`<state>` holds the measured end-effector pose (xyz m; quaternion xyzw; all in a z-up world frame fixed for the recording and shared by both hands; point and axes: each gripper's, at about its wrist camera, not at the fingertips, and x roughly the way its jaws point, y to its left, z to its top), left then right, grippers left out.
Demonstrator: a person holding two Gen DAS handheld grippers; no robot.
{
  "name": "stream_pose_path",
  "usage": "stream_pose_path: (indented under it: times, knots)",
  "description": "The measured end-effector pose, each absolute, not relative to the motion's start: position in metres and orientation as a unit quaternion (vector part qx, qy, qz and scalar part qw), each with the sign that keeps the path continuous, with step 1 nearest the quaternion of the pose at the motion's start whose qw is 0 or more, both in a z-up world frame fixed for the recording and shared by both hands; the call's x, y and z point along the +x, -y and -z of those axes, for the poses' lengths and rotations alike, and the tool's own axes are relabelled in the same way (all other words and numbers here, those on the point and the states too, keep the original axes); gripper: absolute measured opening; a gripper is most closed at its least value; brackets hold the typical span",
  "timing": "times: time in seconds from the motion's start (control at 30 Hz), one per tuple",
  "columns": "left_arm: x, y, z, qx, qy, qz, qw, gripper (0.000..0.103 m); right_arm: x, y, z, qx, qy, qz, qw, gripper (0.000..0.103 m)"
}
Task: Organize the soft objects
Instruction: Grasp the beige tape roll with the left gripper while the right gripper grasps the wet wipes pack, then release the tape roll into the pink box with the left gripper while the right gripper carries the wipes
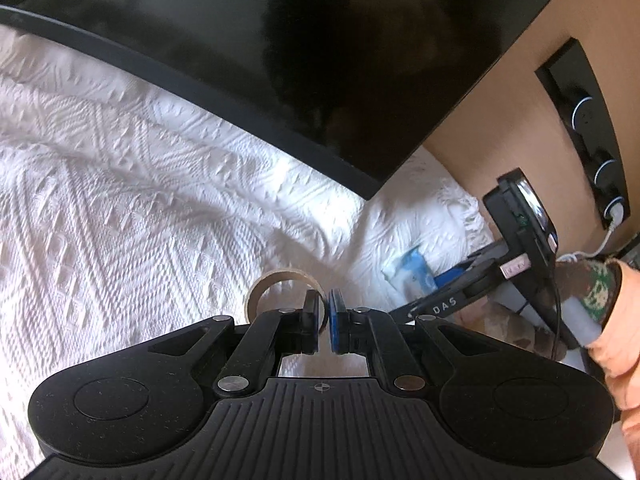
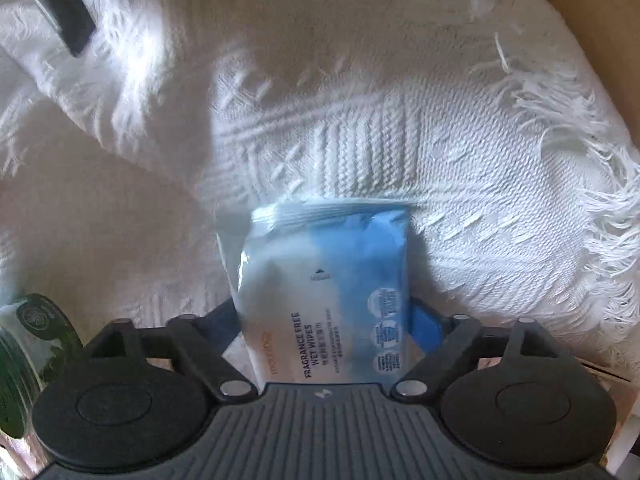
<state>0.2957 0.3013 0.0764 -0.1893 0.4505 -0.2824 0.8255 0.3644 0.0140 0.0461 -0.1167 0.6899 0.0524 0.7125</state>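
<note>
The wet wipes pack (image 2: 328, 296) sits between the fingers of the right claw (image 2: 332, 320), which looks clenched on it, just over the white woven blanket (image 2: 360, 120). Lay it down flat, then release, since the soft pack may sag. The left claw (image 1: 325, 320) is pinched together with nothing in it, near a cardboard ring (image 1: 276, 284)

A white woven bedspread with raised diamond patterning (image 1: 120, 168) is overhung by a glossy black flat panel (image 1: 280, 60); a tan wall (image 1: 500, 120) is seen behind, sunlit.
</note>
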Motion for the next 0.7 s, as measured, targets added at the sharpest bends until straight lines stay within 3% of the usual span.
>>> stream_pose_path:
  times: [0.57,0.7]
  knots:
    - [0.222,-0.232,-0.168,-0.158,-0.409,0.349,0.829,0.007,0.241,-0.006,-0.203,-0.049,-0.569,-0.175,0.802,0.075]
    - [0.200,-0.207,-0.177,-0.146,-0.406,0.366,0.825,0.007,0.220,0.015,-0.213,-0.027,-0.552,-0.183,0.813,0.075]
